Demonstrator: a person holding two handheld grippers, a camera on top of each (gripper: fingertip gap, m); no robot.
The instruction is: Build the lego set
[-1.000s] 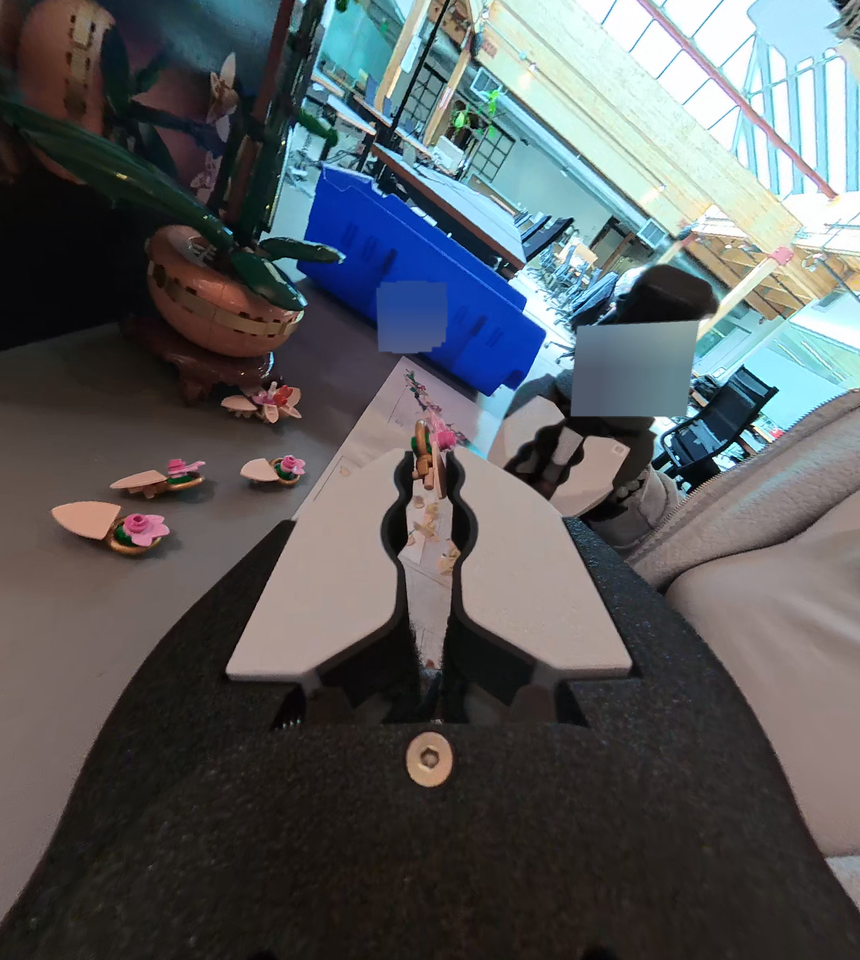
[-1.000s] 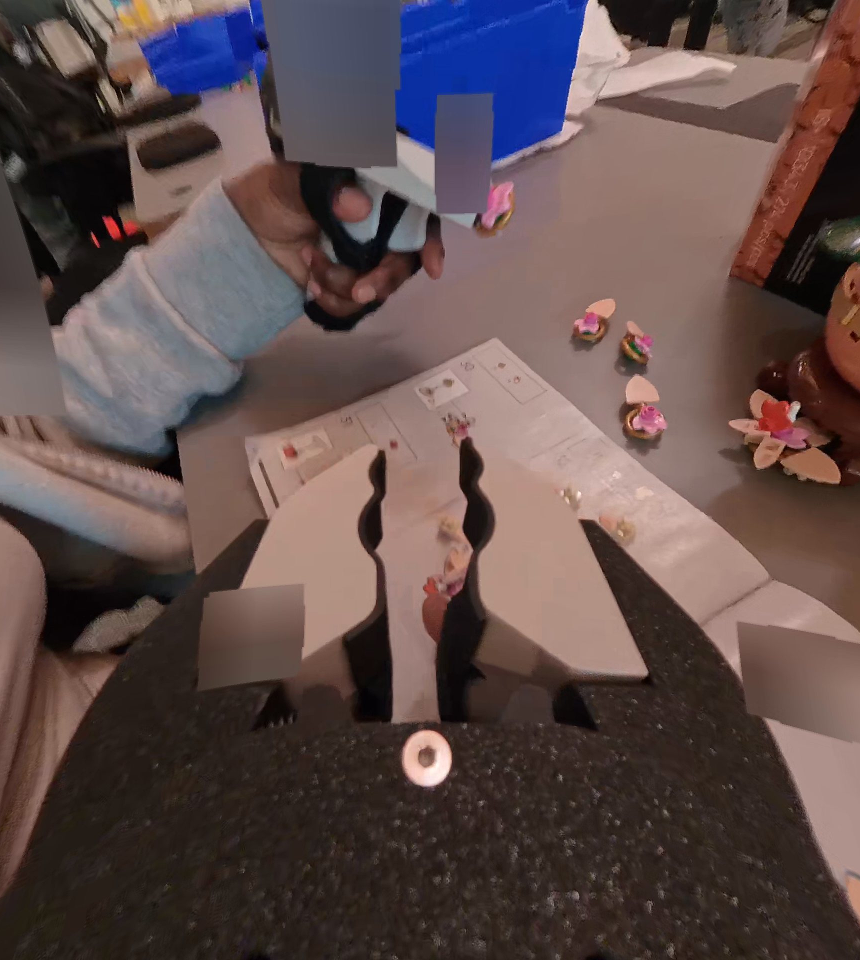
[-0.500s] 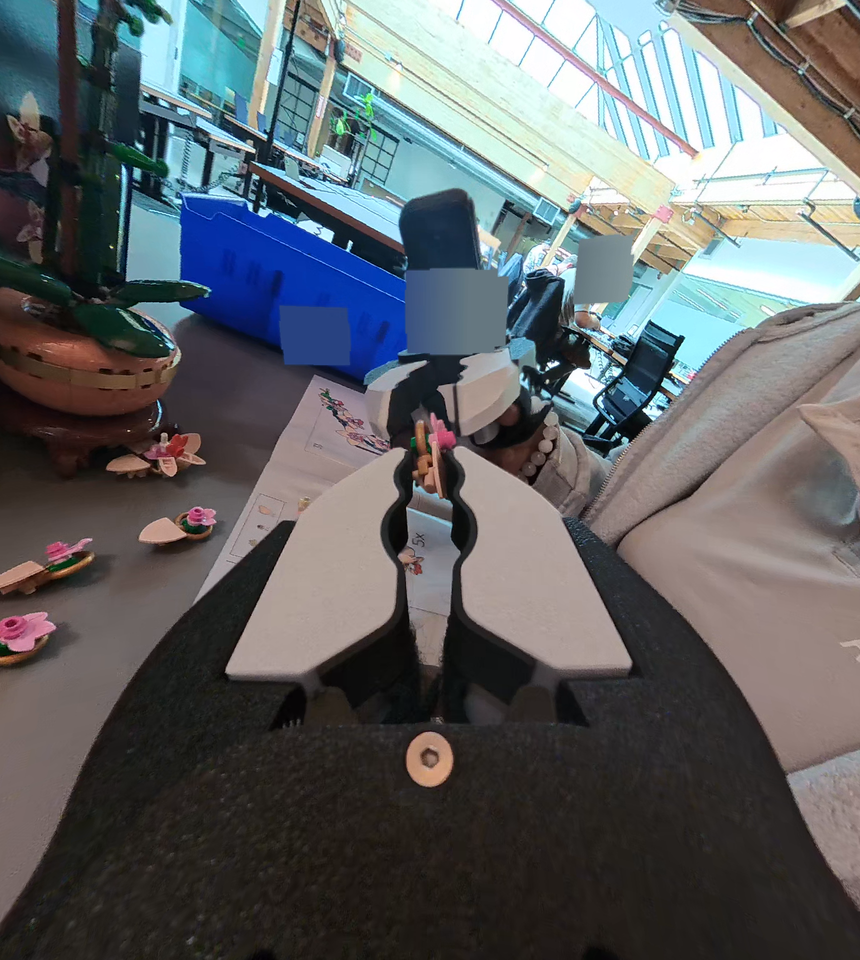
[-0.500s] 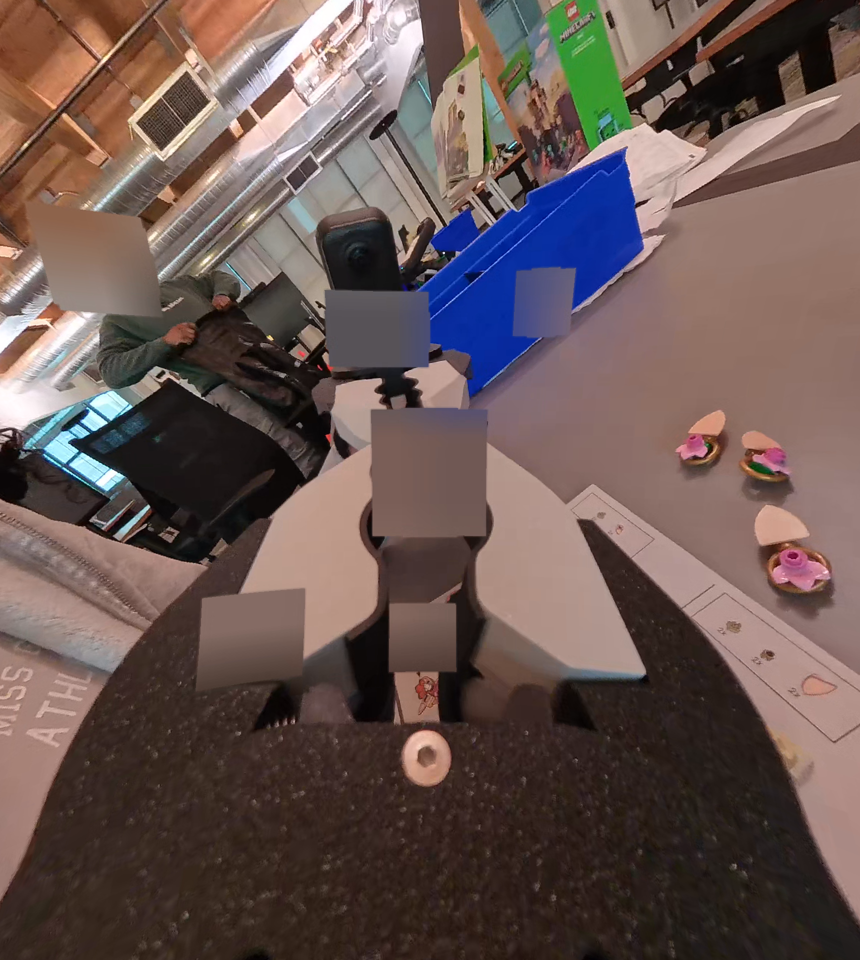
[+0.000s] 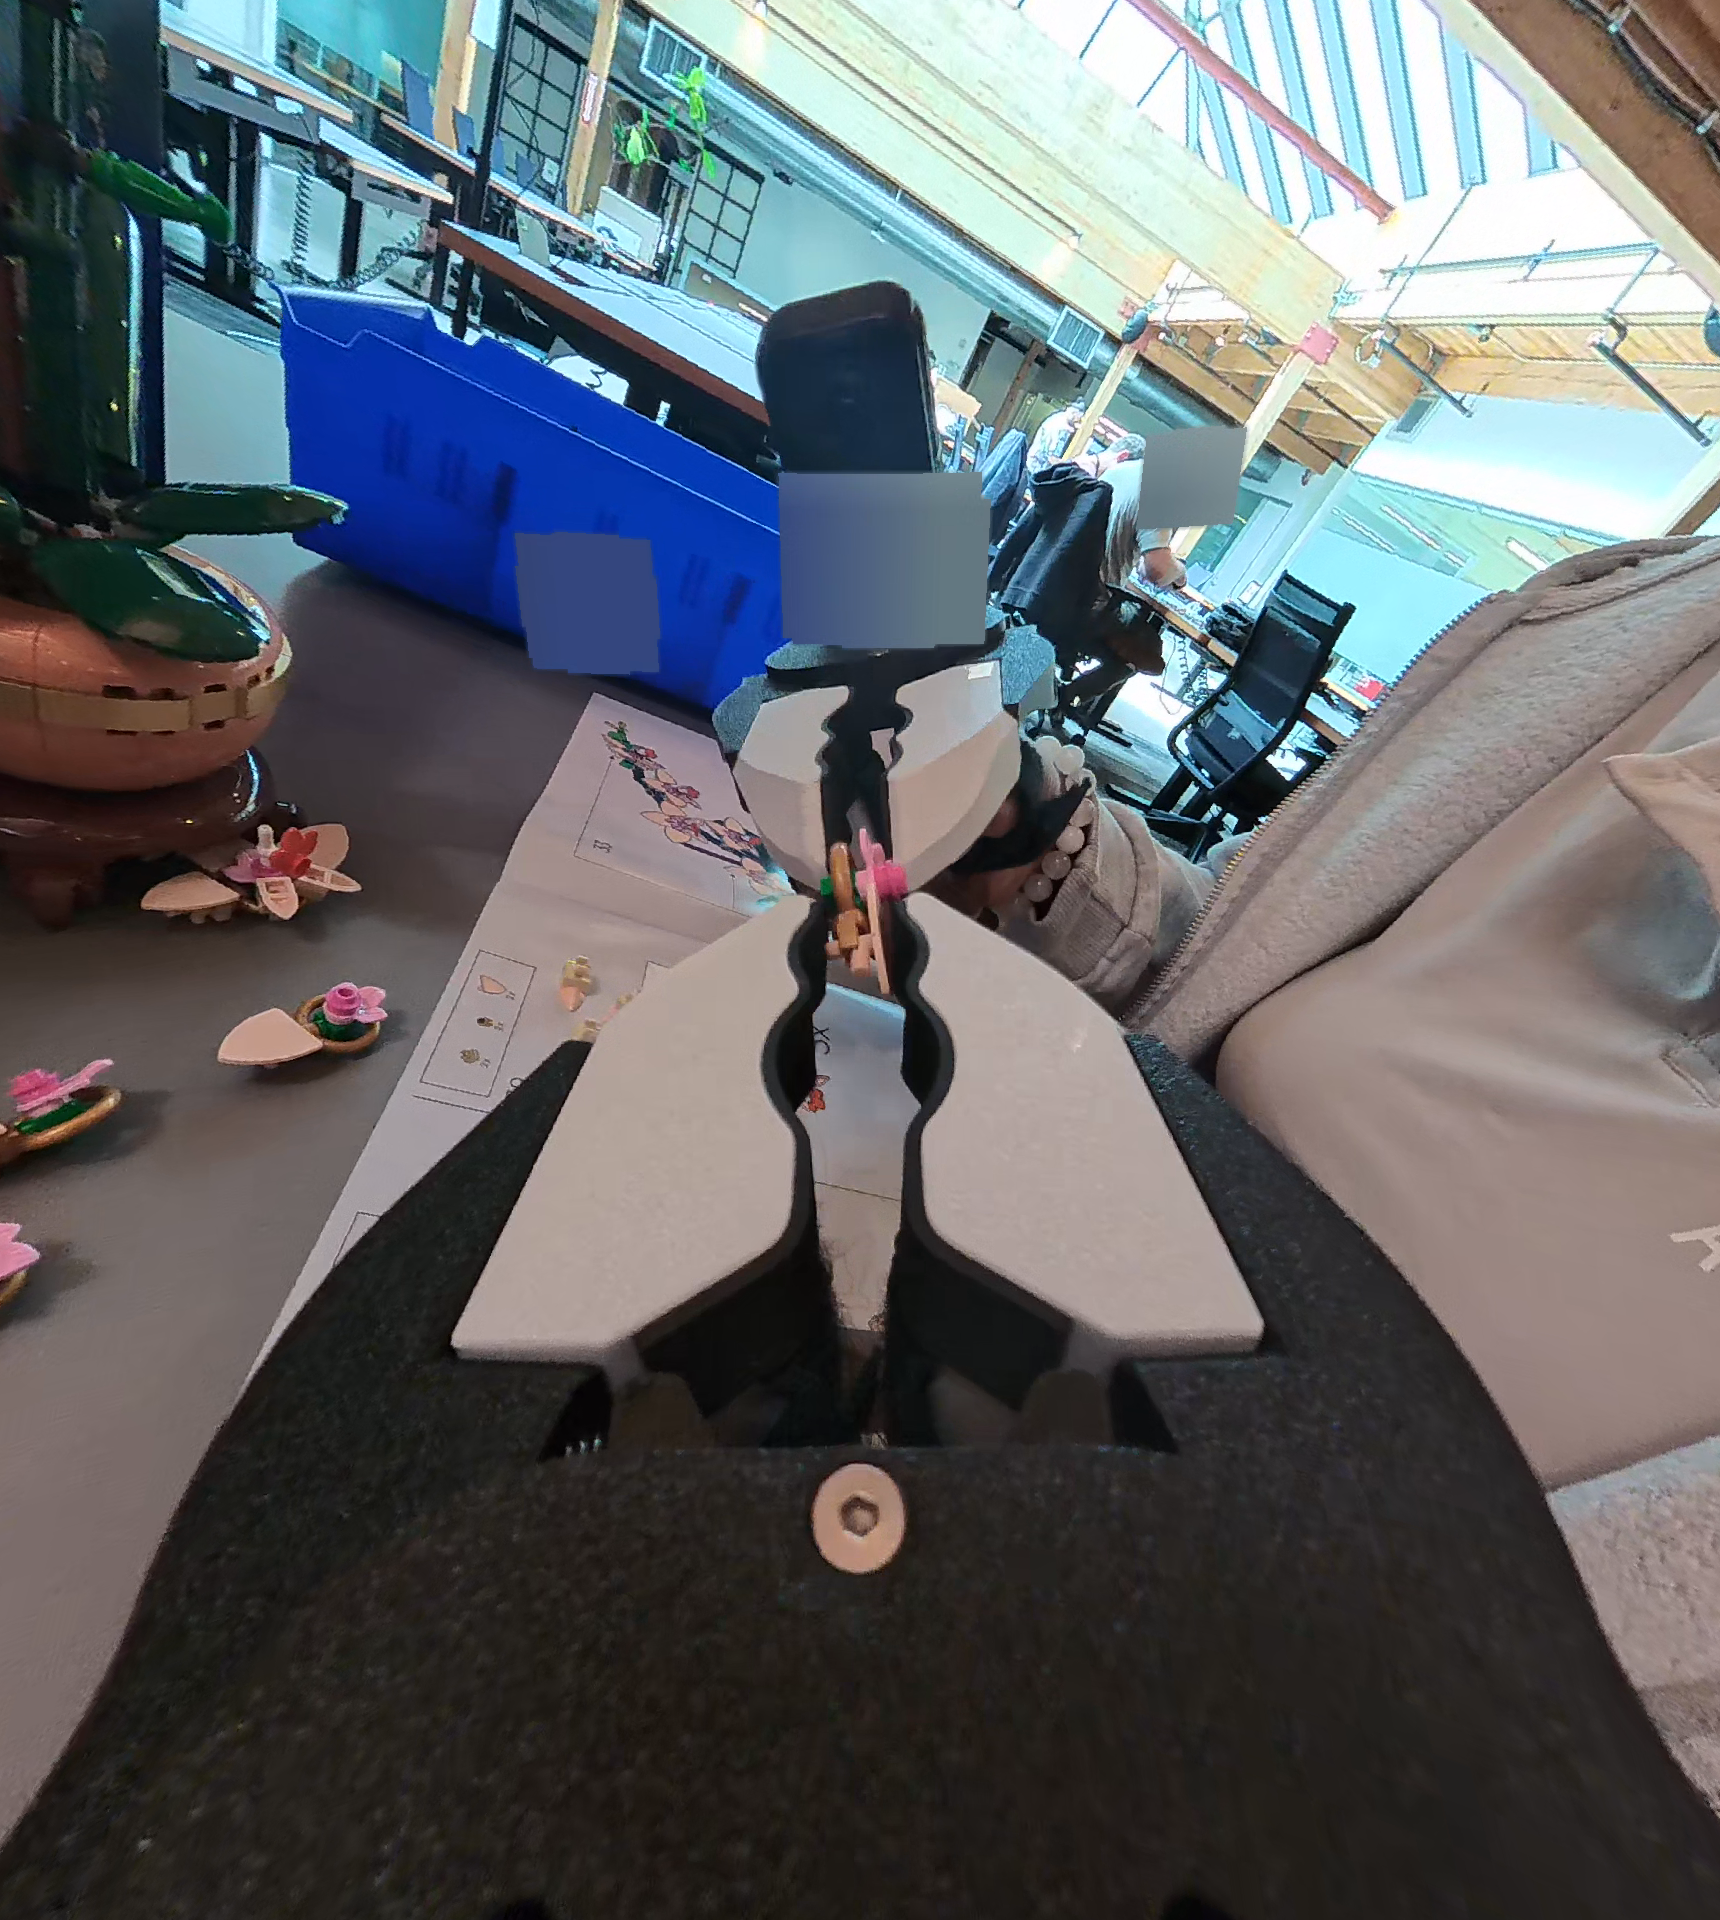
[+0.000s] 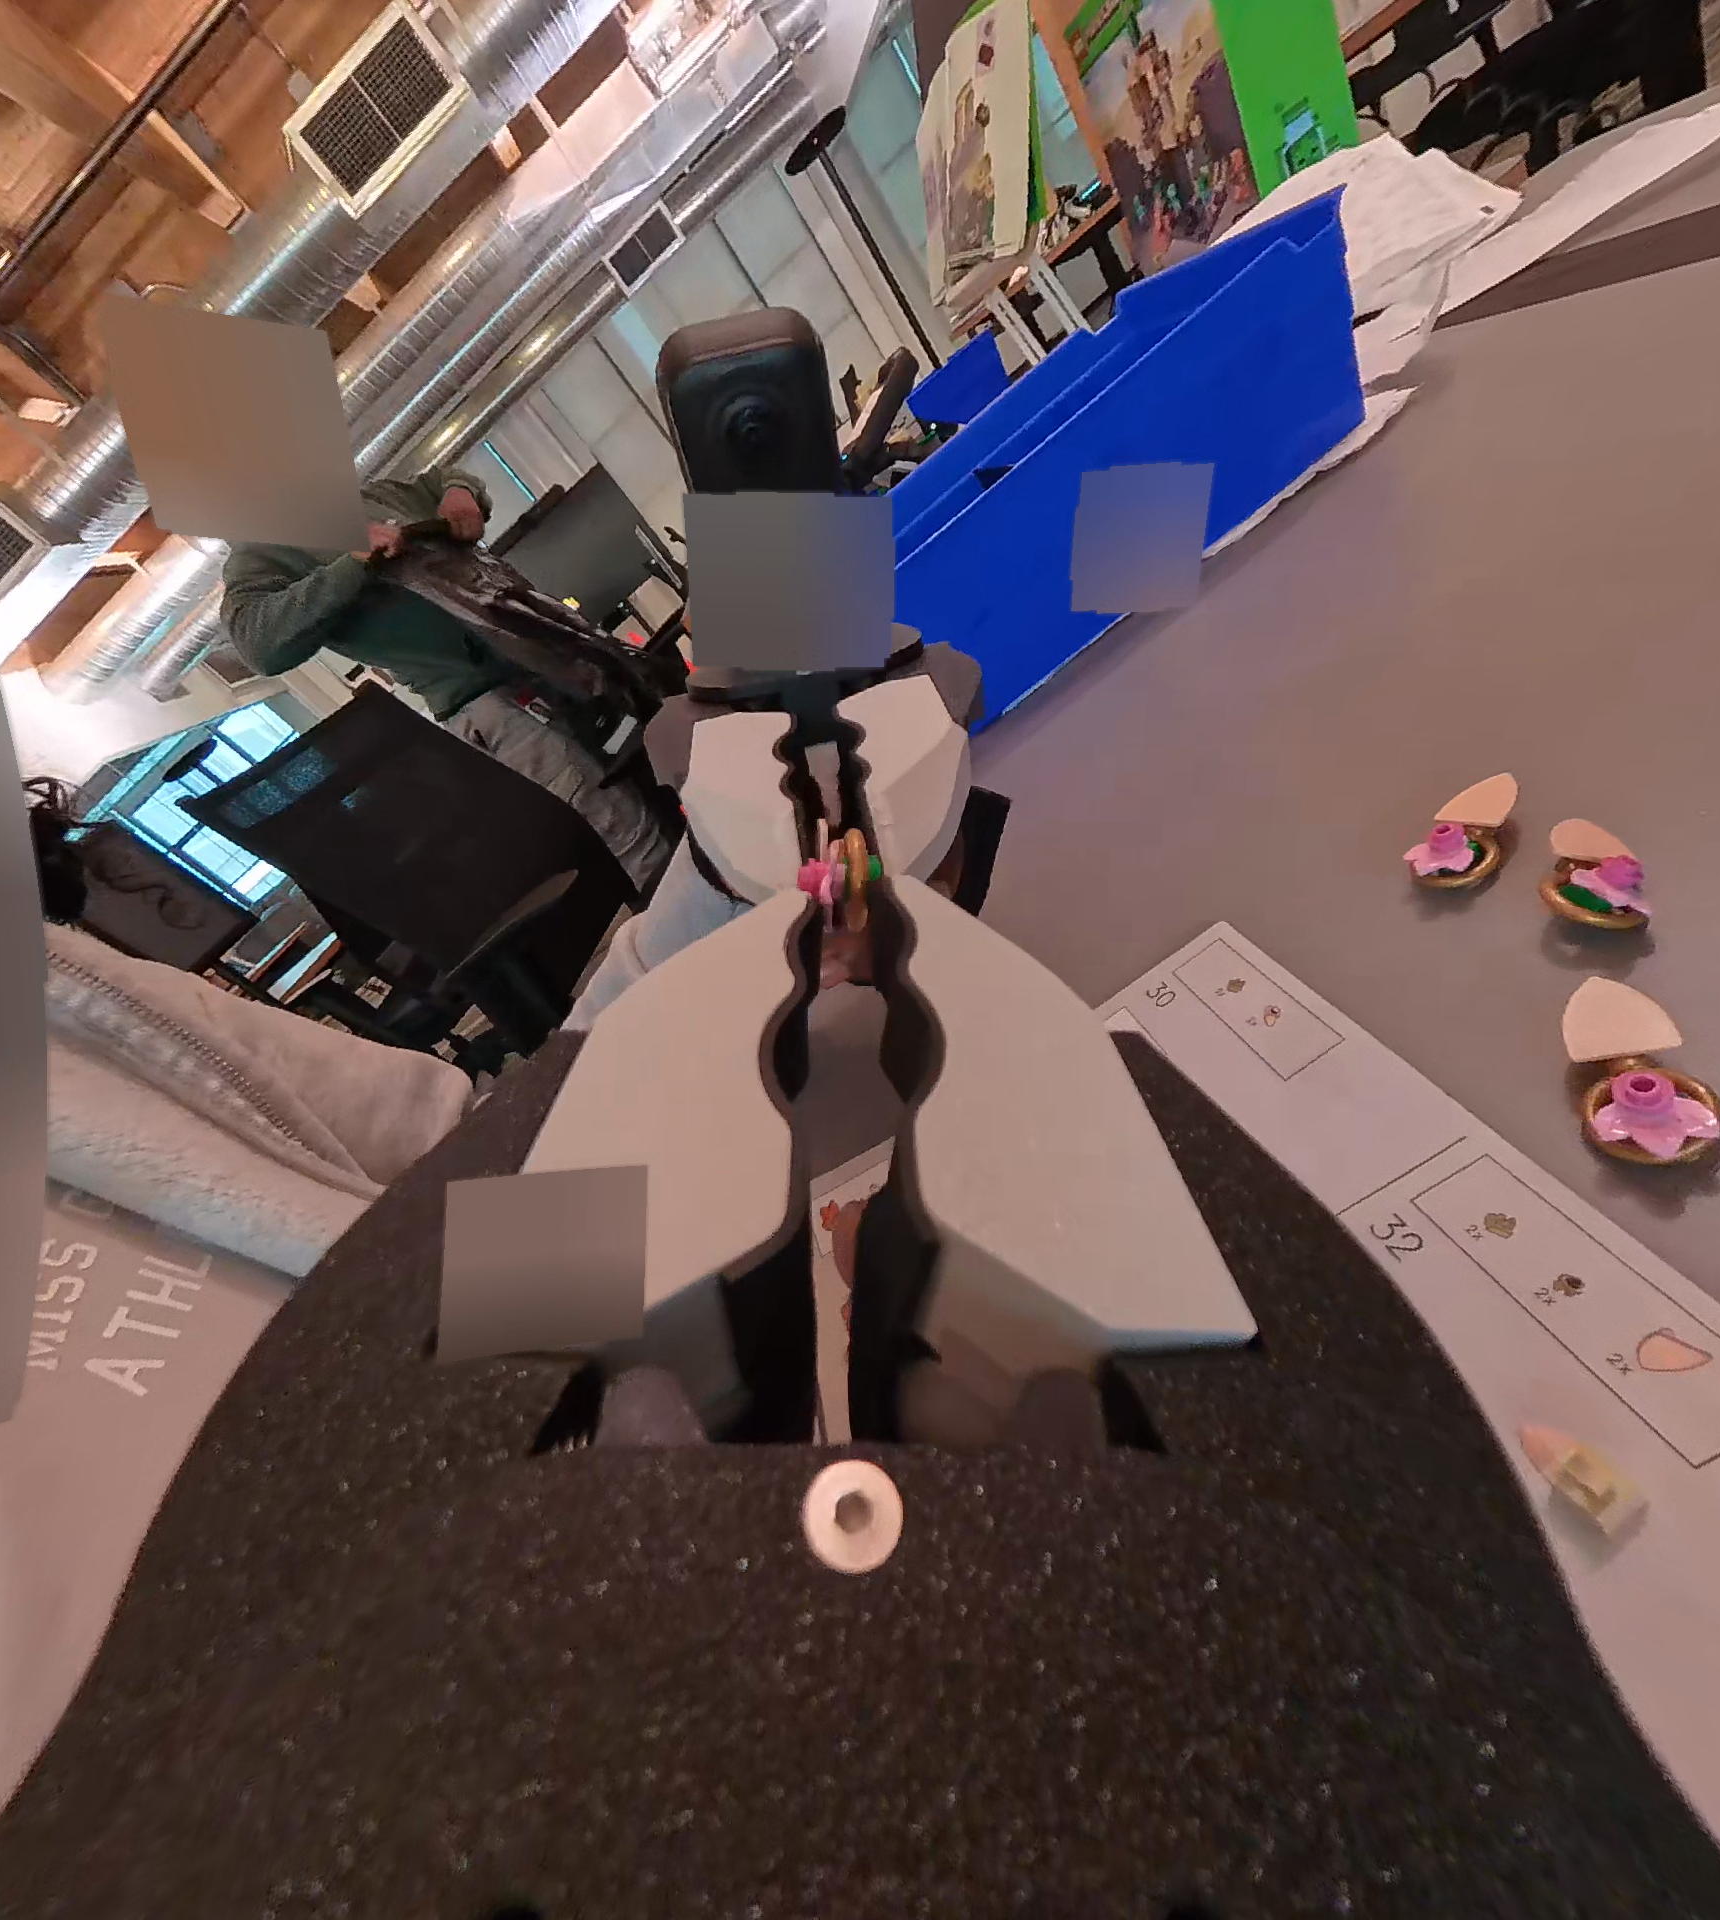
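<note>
Both tongs, left tongs (image 5: pixel 857 914) and right tongs (image 6: pixel 840 894), pinched narrow on one small brick flower (image 5: pixel 861 902), meeting at twelve o'clock above the counter (image 6: pixel 1458 582). Light, rigid, probably easily popped apart; best gripped by the gold ring (image 6: pixel 854 878).

Potted brick plant (image 5: pixel 87 644) cut off by frame edge; background people blurred.

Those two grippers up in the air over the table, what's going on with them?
A person is holding the left gripper and the right gripper tip to tip above the grey table. Both sets of fingers are closed on one small toy-brick flower piece, with a pink blossom, gold ring and tan petal. Below lies an open instruction booklet. More finished flower pieces lie loose on the table, near a brick-built plant pot and a blue bin.
</note>
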